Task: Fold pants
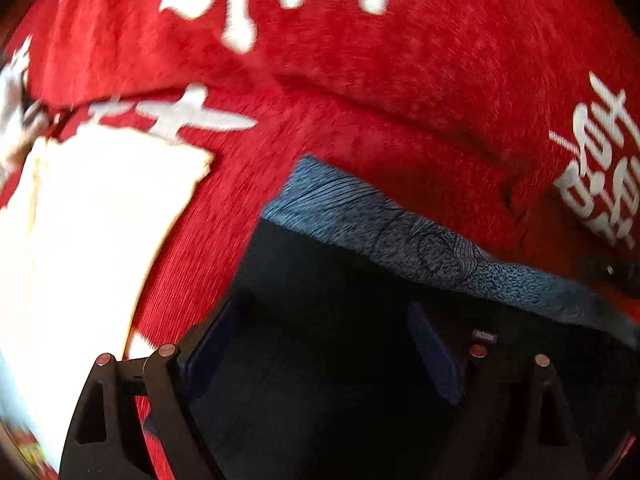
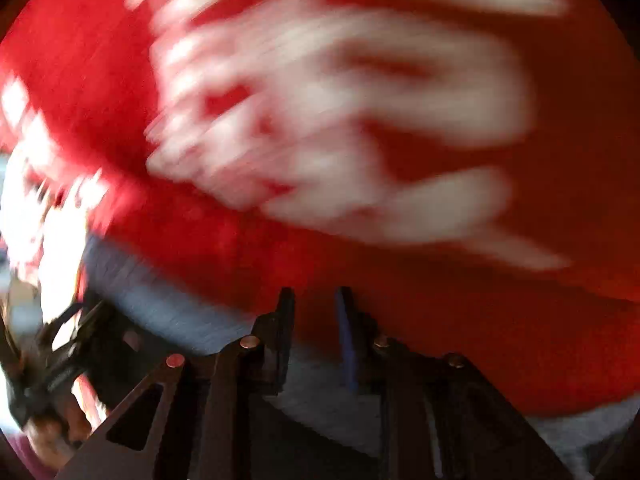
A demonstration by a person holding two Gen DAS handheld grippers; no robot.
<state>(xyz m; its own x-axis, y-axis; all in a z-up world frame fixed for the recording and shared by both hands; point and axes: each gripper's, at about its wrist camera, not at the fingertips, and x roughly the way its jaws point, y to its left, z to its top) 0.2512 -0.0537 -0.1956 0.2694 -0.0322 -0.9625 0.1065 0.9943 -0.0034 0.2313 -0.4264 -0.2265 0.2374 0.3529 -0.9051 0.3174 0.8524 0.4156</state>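
Note:
The pants (image 1: 400, 236) are blue-grey denim; a band of them crosses the left wrist view, with dark shadowed fabric below. My left gripper (image 1: 328, 340) is open, its fingers wide apart over that dark fabric. In the blurred right wrist view the pants (image 2: 168, 304) show as a grey-blue strip low left and under the gripper. My right gripper (image 2: 314, 320) has its fingers a narrow gap apart at the pants' edge; whether fabric is pinched between them is unclear.
A red cloth with white lettering (image 1: 360, 80) covers the surface and also fills the right wrist view (image 2: 520, 280). A white folded cloth (image 1: 100, 220) lies at left. The other gripper's dark frame (image 2: 52, 360) shows at lower left.

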